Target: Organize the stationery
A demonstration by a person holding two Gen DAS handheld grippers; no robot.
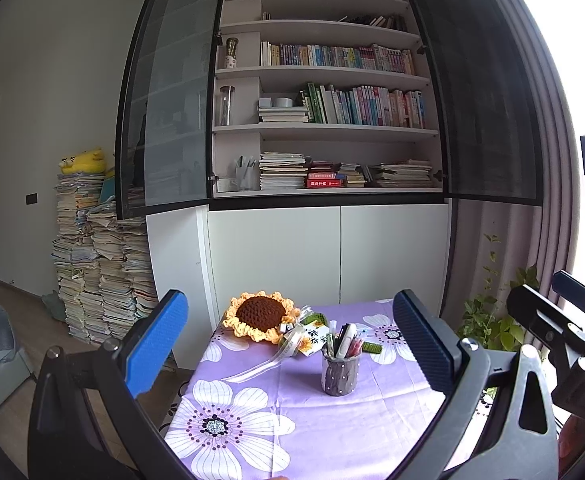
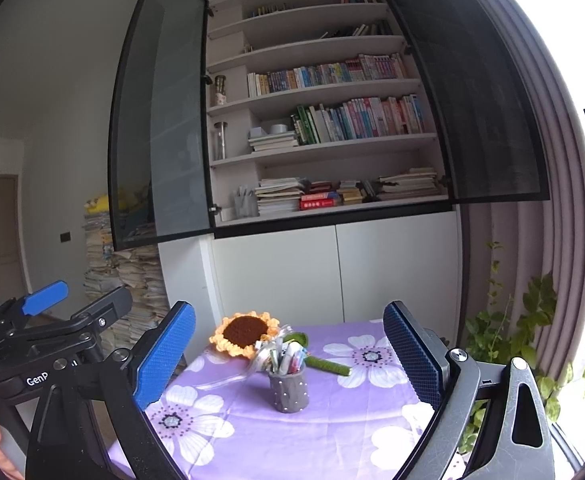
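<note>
A grey pen cup (image 1: 340, 374) (image 2: 289, 392) full of pens stands upright on the purple flowered tablecloth (image 1: 332, 428) (image 2: 292, 440). Behind it lies a crocheted sunflower (image 1: 261, 315) (image 2: 245, 332) with a ribbon and a green stem (image 2: 326, 365). My left gripper (image 1: 292, 344) is open, held back from the cup with nothing between its blue fingers (image 1: 154, 344). My right gripper (image 2: 292, 356) is open too, wide, also short of the cup and empty. Each gripper shows at the edge of the other's view.
A tall bookcase (image 1: 324, 128) (image 2: 324, 140) with open dark glass doors stands behind the table, white cabinets below. Piles of books (image 1: 100, 272) rise at the left. A leafy plant (image 1: 492, 320) and a curtain (image 1: 532, 220) are at the right.
</note>
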